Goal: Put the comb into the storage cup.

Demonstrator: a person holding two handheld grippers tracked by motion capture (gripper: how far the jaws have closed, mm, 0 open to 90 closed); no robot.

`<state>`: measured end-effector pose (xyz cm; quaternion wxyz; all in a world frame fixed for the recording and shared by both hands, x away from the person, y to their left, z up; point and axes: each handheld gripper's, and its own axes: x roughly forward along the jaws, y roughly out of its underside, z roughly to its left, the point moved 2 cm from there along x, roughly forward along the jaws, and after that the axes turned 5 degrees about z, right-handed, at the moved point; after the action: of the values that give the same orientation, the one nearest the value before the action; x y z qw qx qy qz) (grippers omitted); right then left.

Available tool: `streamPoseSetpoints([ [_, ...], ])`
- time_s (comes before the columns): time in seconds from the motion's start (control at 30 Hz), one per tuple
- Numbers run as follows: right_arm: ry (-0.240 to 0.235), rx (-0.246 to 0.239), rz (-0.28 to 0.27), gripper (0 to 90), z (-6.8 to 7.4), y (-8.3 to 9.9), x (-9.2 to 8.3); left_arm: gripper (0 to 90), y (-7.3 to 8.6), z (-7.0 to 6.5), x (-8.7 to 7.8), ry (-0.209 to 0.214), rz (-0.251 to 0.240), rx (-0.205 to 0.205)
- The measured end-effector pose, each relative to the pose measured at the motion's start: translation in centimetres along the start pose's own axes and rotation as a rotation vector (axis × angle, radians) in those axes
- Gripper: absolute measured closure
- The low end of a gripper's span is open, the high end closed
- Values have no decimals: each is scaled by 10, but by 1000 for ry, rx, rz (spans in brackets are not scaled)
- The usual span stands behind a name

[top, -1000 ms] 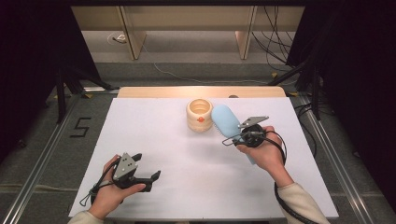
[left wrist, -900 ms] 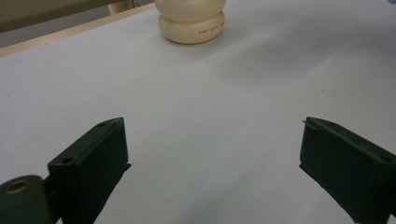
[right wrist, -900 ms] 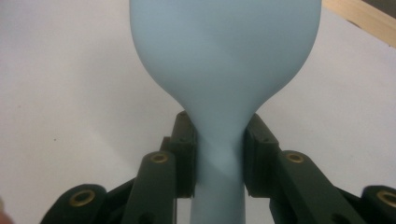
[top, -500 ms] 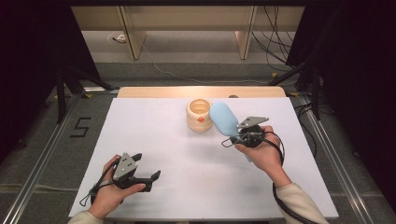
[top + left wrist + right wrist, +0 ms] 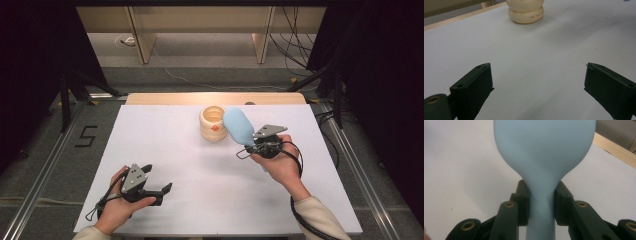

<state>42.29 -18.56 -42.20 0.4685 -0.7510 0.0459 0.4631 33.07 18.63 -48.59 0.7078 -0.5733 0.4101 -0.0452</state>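
One cream jar [image 5: 214, 123] is seen standing on the white table [image 5: 200, 200], its inside unclear.
A blue spoon [image 5: 239, 125] is pinched by the right gripper [image 5: 257, 145], its bowl just beside the jar; the left gripper [image 5: 150, 187] is held spread, well apart.

A white desk [image 5: 190, 165] with a wooden far edge stands on grey floor [image 5: 45, 150] (marked "5" at left); cables [image 5: 300, 45] trail beyond it.

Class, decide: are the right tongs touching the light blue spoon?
Touching. In the right gripper view, both jaws of the right tongs press against the light blue spoon at its narrow neck, with no gap.
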Motion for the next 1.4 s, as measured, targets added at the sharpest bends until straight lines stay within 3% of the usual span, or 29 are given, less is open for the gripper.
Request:
streamPoseSetpoints([
  [0.67, -13, 26, -71, 704, 5, -2, 2, 79, 0, 0, 0, 1, 1, 2],
  [1.4, -29, 40, -107, 704, 12, -4, 5, 80, 0, 0, 0, 4, -2, -2],
])
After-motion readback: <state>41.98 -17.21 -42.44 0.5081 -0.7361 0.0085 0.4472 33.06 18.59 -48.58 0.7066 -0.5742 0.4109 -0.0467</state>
